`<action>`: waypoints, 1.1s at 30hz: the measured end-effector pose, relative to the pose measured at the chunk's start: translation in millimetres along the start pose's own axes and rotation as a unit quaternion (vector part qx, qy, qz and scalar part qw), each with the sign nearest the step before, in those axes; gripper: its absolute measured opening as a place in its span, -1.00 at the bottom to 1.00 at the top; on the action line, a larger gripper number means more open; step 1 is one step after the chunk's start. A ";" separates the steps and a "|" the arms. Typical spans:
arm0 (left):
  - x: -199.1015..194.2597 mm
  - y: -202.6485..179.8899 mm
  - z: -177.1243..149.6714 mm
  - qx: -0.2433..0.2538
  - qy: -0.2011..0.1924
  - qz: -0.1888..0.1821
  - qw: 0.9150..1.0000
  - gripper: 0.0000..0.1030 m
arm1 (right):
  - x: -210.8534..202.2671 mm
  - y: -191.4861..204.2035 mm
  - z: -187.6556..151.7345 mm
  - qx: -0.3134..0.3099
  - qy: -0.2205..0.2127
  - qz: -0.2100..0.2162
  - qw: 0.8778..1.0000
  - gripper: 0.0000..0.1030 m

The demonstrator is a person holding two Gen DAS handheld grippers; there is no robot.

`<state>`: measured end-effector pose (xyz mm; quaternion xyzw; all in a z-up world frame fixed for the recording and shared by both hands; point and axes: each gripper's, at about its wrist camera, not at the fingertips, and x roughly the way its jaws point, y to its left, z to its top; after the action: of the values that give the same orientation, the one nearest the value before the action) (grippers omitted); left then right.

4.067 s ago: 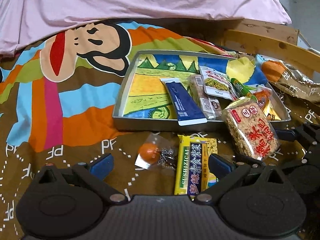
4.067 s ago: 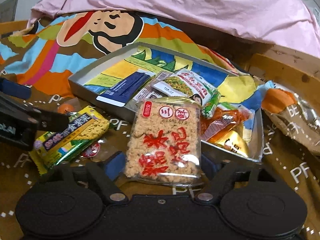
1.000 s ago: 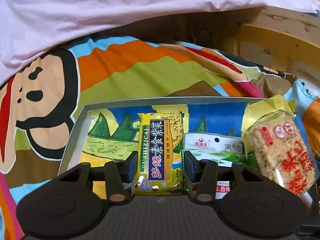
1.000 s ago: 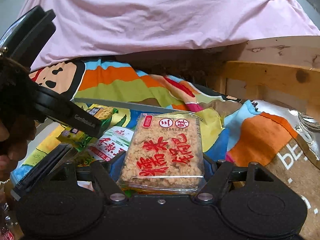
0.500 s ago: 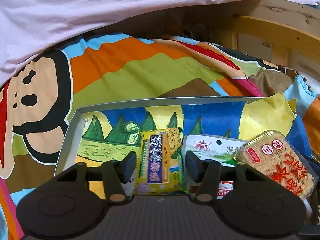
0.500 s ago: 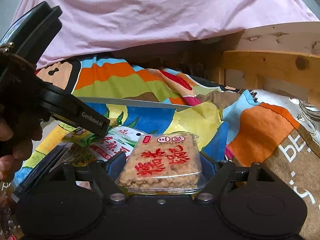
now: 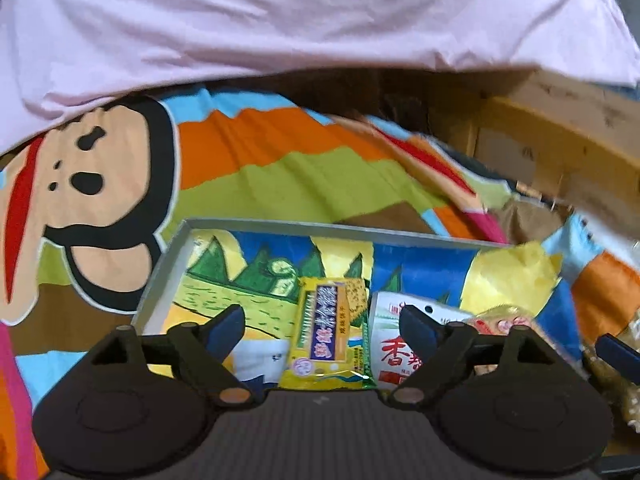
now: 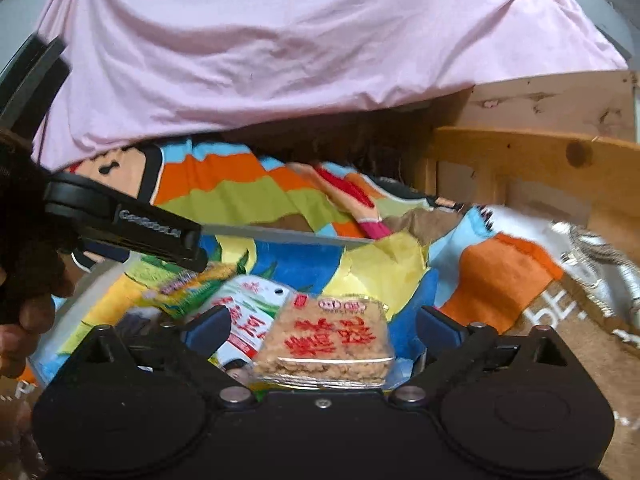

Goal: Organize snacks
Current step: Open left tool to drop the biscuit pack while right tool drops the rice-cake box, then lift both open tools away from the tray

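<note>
The grey tray [image 7: 320,227] with a cartoon-print bottom lies on the colourful bedspread. My left gripper [image 7: 322,330] is open above it; the yellow seaweed cracker pack [image 7: 330,336] lies loose in the tray between the fingers, next to a white packet [image 7: 394,354]. My right gripper [image 8: 322,330] is open; the clear pack of rice crisps with red lettering [image 8: 330,344] lies in the tray between its fingers, free of both pads. The yellow pack [image 8: 192,284] and white packet [image 8: 248,312] also show in the right wrist view.
A pink quilt [image 7: 300,20] covers the back of the bed. A wooden bed frame [image 8: 540,168] stands at the right. A silver bag [image 8: 600,256] lies at the far right. The left gripper's body [image 8: 120,224] reaches in from the left of the right wrist view.
Both grippers have opened. The yellow cracker pack and the rice crisp pack were let go and now lie in the tray. Both grippers have drawn back slightly.
</note>
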<state>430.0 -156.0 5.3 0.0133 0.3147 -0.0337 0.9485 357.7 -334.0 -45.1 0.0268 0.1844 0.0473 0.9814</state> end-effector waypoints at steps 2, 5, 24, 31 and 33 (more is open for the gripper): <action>-17.3 8.4 -0.4 -0.012 -0.012 -0.002 1.000 0.82 | -12.2 0.9 6.7 0.005 -0.008 -0.005 1.000 0.96; -45.2 20.4 -2.5 -0.025 -0.031 0.002 0.999 0.91 | -35.7 2.2 19.9 0.012 -0.018 -0.011 1.000 0.99; -227.6 79.7 -63.9 -0.057 -0.101 0.009 0.993 0.99 | -206.9 55.0 49.3 0.015 -0.087 -0.010 0.996 0.99; -260.1 111.0 -103.8 -0.077 -0.107 0.025 0.991 0.99 | -247.9 78.4 33.9 0.000 -0.093 -0.015 0.996 0.99; -266.1 119.4 -114.1 -0.085 -0.109 0.034 0.990 0.99 | -257.3 84.9 26.1 -0.009 -0.092 -0.017 0.996 0.99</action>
<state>157.8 -16.8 73.4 -0.0602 0.2110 0.0239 0.9753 121.5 -276.9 77.6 0.0196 0.0932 0.0297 0.9950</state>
